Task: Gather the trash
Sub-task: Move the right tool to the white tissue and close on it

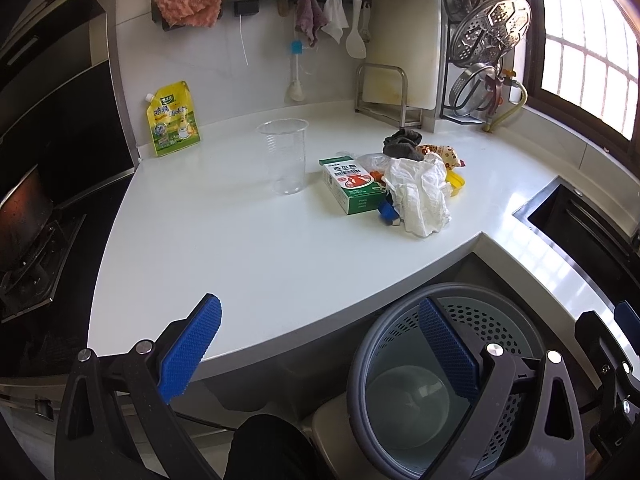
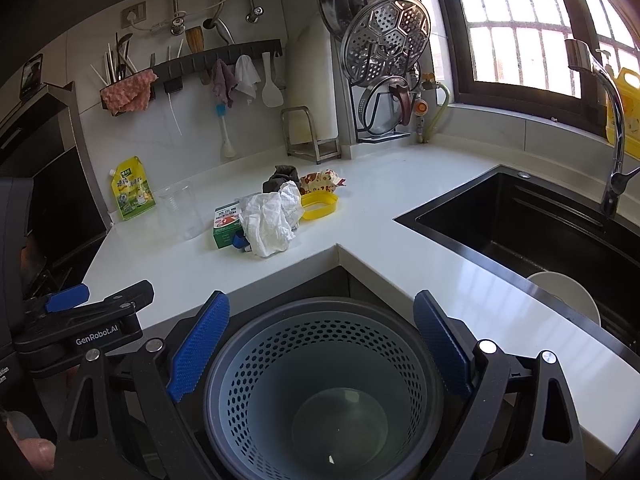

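Both grippers hung low in front of the counter (image 1: 240,240), near its inside corner. The left gripper (image 1: 320,352) had its blue fingers (image 1: 188,352) spread wide apart with nothing between them; its left finger sat over the counter's front edge and its right finger over the rim of the bin. The right gripper (image 2: 322,348) was spread just as wide and held nothing, one finger on each side of the bin's mouth.

The bin (image 2: 320,384), a round perforated basket with a dark rim, stood below the counter, directly under the right gripper and down to the right of the left one. Only a tiny pale speck showed on its bottom.

The trash lay in one heap on the counter, well ahead of both grippers and apart from them. Nearest was a crumpled white paper (image 1: 420,196), leaning over a small blue piece (image 1: 387,211). Touching the paper on its left was a green and white carton (image 1: 354,188). Behind the paper were a dark cloth (image 1: 402,144), a printed wrapper (image 1: 442,156) and a yellow lid (image 2: 319,205).

Left of the heap, apart from it, stood a clear plastic cup (image 1: 286,156), upright. Further left a yellow pouch (image 1: 173,120) leaned at the wall. Ahead and to the right of the right gripper lay the black sink (image 2: 520,220).
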Action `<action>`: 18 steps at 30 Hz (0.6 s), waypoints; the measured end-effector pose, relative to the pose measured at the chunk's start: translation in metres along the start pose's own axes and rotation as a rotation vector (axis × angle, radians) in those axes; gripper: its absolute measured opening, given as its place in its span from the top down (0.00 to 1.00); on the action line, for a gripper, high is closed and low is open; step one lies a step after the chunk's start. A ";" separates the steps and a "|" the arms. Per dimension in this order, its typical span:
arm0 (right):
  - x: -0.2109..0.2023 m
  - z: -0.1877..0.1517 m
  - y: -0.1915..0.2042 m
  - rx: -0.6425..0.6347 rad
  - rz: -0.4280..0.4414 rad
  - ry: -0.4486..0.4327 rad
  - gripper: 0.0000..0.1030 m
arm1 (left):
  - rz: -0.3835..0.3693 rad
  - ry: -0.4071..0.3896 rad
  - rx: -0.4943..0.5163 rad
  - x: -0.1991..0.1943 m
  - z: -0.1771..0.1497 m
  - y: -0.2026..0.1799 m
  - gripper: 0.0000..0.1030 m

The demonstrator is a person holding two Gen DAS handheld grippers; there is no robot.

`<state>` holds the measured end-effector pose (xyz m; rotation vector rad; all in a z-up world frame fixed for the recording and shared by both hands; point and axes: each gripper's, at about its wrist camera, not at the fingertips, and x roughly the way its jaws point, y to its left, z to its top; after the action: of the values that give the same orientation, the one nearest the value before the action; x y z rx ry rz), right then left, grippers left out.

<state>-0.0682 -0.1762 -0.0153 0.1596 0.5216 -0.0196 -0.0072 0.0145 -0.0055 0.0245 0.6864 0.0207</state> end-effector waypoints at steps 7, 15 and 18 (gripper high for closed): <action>0.022 -0.001 -0.002 -0.004 0.011 0.035 0.14 | 0.023 0.003 -0.027 0.021 0.004 0.015 0.06; 0.058 0.017 0.008 -0.038 0.029 0.046 0.14 | 0.052 0.002 -0.017 0.051 0.018 0.023 0.06; 0.081 0.022 0.013 -0.057 0.024 0.066 0.14 | 0.054 0.005 -0.021 0.063 0.026 0.028 0.06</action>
<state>0.0140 -0.1650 -0.0345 0.1108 0.5850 0.0240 0.0579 0.0435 -0.0245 0.0229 0.6899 0.0803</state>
